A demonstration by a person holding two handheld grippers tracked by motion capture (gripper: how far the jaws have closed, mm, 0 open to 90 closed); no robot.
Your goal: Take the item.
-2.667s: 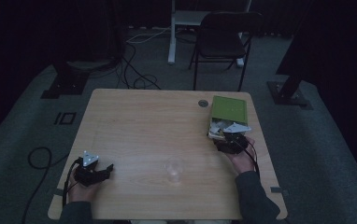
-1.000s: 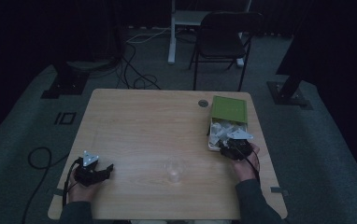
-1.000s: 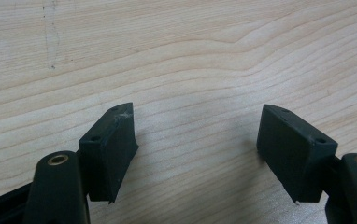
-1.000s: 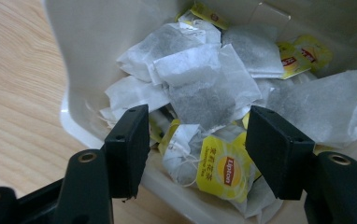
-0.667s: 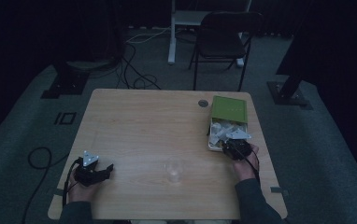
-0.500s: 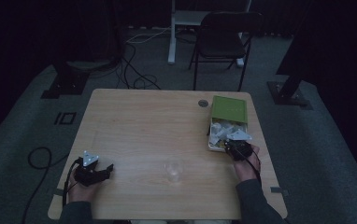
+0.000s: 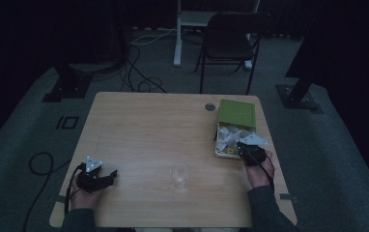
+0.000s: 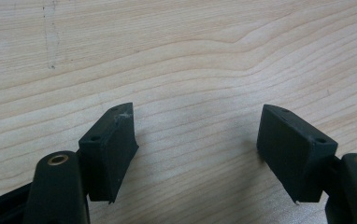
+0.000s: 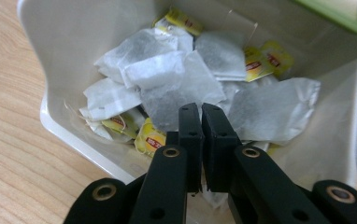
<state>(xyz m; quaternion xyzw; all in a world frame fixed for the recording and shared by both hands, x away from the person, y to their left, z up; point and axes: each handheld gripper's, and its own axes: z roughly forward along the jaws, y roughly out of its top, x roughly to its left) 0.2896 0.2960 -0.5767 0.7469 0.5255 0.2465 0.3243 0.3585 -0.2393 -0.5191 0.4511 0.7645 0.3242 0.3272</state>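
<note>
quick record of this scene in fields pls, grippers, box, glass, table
right gripper: jaws have just been closing, now shut on a white paper tea bag in the white plastic box
left gripper: open, nothing between its jaws, over bare wood
box contents: white tea bags with yellow tags
box lid: green lid, at the box's far end
clear drinking glass: upright, near the table's front edge
light wooden table: bears everything

Tea bag (image 9: 176, 105) edge hidden between closed fingers (image 9: 190, 126) (grip unclear), box (image 9: 50, 116) cut off.

Wooden table (image 7: 163, 125) bears box (image 7: 219, 153), glass (image 7: 179, 175).
</note>
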